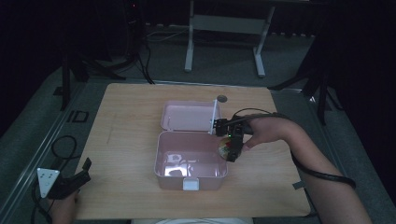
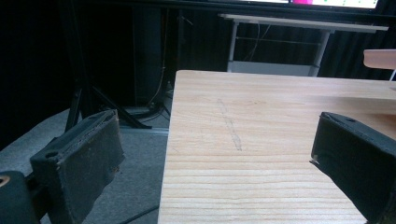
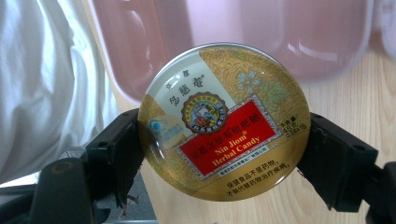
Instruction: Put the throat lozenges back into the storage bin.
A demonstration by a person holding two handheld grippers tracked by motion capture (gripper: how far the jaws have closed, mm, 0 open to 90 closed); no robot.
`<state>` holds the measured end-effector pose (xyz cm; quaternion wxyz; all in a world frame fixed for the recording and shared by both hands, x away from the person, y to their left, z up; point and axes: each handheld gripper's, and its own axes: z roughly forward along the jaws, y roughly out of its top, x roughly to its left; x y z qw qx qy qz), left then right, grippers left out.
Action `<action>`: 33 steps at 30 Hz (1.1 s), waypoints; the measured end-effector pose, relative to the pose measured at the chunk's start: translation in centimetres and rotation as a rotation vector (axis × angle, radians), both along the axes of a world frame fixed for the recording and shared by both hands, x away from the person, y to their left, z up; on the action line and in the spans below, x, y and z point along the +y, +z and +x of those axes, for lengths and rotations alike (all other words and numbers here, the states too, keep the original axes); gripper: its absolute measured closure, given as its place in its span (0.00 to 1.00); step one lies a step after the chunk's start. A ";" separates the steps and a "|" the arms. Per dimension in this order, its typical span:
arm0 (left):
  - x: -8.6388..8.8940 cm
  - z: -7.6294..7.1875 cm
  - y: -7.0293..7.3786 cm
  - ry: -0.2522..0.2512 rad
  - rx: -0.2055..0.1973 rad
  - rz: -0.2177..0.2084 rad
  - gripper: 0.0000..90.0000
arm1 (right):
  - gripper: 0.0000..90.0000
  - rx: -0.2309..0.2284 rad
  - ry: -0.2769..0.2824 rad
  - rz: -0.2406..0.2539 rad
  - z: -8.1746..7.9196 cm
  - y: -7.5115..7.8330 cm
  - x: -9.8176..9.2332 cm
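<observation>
A round gold and red candy tin (image 3: 226, 122), labelled Nin Jiom Herbal Candy, is clamped edge to edge between the jaws of my right gripper (image 3: 224, 156). In the high view that right gripper (image 1: 232, 145) holds the tin (image 1: 225, 148) over the right rim of an open pink plastic box (image 1: 161, 156), whose lid (image 1: 187, 116) lies flat behind it. My left gripper (image 1: 80, 173) rests at the table's front left corner, its jaws wide apart with nothing between them. The left gripper view shows its fingers (image 2: 79, 170) over the table's left edge.
The wooden table (image 1: 126, 116) carries a faint pencil-like mark (image 2: 229, 123) on its left half. A small round hole (image 1: 222, 98) sits behind the lid. A white stick (image 1: 213, 115) leans at the lid's right side. Stand legs and cables surround the table on the grey floor.
</observation>
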<state>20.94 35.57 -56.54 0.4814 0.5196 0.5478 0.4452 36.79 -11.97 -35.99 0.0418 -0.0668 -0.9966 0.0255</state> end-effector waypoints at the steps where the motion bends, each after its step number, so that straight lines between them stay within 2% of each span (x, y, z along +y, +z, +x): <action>1: 0.0 0.0 0.0 0.000 0.000 0.000 0.03 | 0.22 0.005 0.016 -0.002 -0.1 -0.1 0.9; 7: 0.0 0.0 0.0 -0.001 0.000 -0.003 0.03 | 0.22 0.003 0.064 -0.005 -0.5 -0.2 3.4; 16: 0.0 0.0 0.0 -0.002 0.000 -0.002 0.03 | 0.22 0.006 0.082 0.001 -0.5 -0.5 4.7; 24: 0.0 0.0 0.0 -0.003 -0.001 0.001 0.03 | 0.22 0.030 0.110 0.002 -0.4 -2.5 5.0; 26: 0.0 0.0 0.0 -0.003 -0.004 -0.002 0.03 | 0.22 0.042 0.121 0.002 -0.3 -3.7 5.1; 29: 0.0 0.0 0.0 -0.004 0.000 0.000 0.03 | 0.22 0.044 0.123 0.000 -0.3 -4.1 5.2; 30: 0.0 0.0 0.0 -0.004 0.001 0.001 0.03 | 0.22 0.054 0.127 -0.006 -0.2 -5.4 5.2; 33: 0.0 0.0 0.0 -0.005 0.001 0.002 0.03 | 0.22 0.064 0.129 -0.007 -0.2 -6.2 5.3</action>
